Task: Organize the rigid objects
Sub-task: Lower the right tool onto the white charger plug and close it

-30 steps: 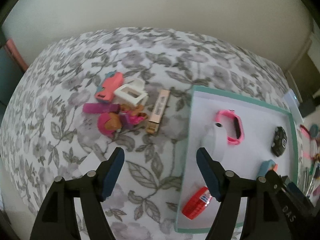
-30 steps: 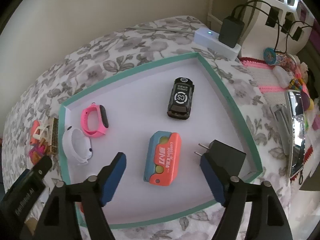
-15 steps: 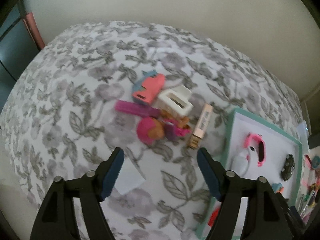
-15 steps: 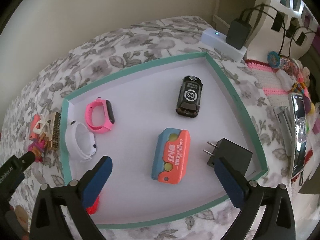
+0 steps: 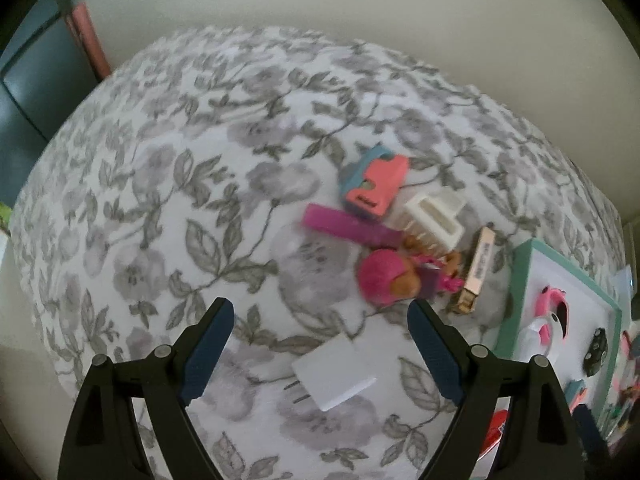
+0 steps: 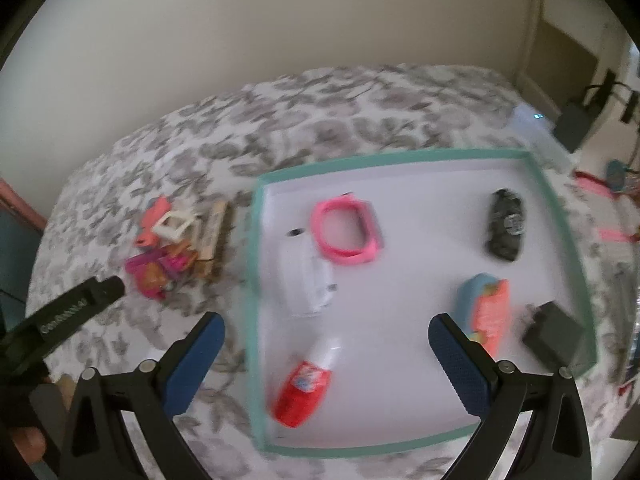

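Motion blur smears the tray (image 6: 558, 216) and its contents.

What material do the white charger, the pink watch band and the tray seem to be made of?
The white charger looks like hard, smooth plastic: flat faces, crisp edges, a soft sheen, and two dark prongs that are probably metal. The pink watch band seems to be soft matte rubber or silicone, as it forms a rounded loop. The tray looks like cardboard, with thin, straight teal walls and a dull white floor.
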